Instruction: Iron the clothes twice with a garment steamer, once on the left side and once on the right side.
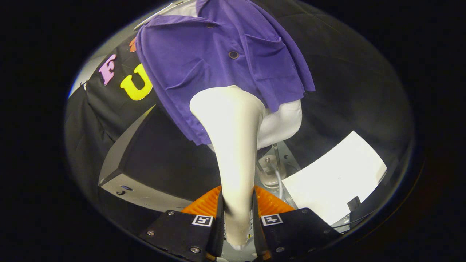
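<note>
Tool (237, 218) pinching the cream handle of the garment steamer (233, 145) between both fingers (218, 222), pressing on it from either side. Steamer handle running straight ahead from the fingers and widening into a broad head, the head meeting the lower hem of the purple shirt (218, 62). Shirt hanging on a white mannequin torso (284, 122), short-sleeved, with a dark button (233, 55) down the front and a chest pocket (271, 56) beside it; hem draping over the torso, the white form showing just beneath it. Steamer head lying over the shirt's lower front, left of the button line as seen from the tool; actual contact hard to judge. Metal stand base (269, 171) sitting beyond the fingers under the torso, with a pale hose (278, 182) curving down beside it. White sheet (335, 180) lying to the right of the stand. Grey box-like unit (145, 160) with a dark top sitting to the left, close to the fingers.
</note>
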### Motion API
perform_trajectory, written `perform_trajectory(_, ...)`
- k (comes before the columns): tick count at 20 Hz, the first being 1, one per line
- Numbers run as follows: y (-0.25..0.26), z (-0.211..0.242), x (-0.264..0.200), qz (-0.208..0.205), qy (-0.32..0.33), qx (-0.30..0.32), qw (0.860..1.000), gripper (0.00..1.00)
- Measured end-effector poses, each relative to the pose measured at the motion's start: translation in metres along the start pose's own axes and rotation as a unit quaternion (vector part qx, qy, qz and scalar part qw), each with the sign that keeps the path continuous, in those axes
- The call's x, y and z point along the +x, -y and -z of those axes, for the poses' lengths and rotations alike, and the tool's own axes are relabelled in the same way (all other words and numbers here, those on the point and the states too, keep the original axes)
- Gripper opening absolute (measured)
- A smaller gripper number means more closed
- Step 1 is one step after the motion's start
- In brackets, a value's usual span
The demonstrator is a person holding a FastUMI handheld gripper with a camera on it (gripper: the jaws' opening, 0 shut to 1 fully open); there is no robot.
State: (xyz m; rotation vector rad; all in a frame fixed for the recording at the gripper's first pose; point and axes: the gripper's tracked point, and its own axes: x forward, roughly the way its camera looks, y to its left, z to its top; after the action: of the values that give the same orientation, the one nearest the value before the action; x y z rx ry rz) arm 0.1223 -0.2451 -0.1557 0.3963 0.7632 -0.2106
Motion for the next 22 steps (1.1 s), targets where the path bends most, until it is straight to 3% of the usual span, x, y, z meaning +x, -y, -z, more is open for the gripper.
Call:
perform_trajectory(7, -0.065, 0.026, -0.074, -0.046, 0.04, -0.031, 0.998, 0.34)
perform_trajectory(14, -0.126, 0.04, -0.151, -0.085, 0.105, -0.09, 0.987, 0.34)
perform_trajectory(22, -0.188, 0.076, -0.179, -0.129, 0.122, -0.145, 0.973, 0.34)
